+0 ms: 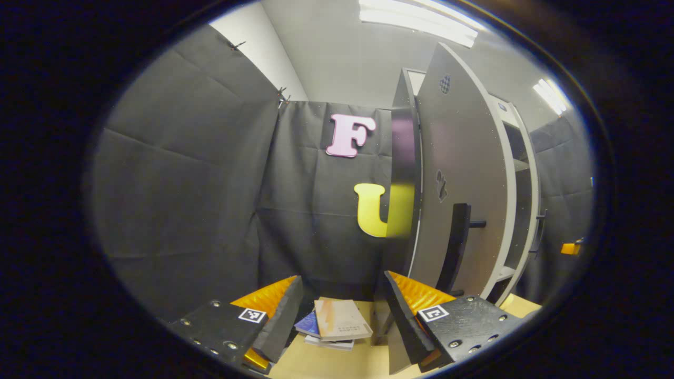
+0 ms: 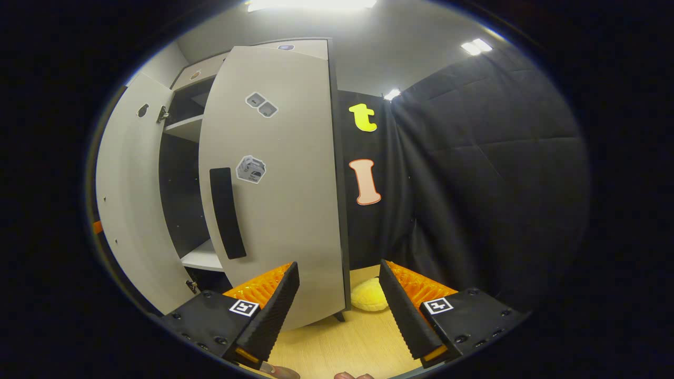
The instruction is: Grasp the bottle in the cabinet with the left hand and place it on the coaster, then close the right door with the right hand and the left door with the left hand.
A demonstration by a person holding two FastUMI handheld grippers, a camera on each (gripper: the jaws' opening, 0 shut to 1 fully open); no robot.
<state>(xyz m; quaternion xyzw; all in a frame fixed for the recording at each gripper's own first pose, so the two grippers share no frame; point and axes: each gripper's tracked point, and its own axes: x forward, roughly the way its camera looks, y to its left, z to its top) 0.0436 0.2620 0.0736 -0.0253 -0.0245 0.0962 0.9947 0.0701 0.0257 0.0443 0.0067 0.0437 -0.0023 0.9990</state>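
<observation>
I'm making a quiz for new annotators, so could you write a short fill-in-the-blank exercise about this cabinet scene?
1. Both doors of the tall grey cabinet stand ____.
2. The long vertical handle on the grey right door is ____ in colour.
3. A small stack of ____ lies on the light wooden table between the left gripper's fingers.
4. The soft round object on the table beyond the right gripper is ____.

Missing words: open; black; books; yellow
</observation>
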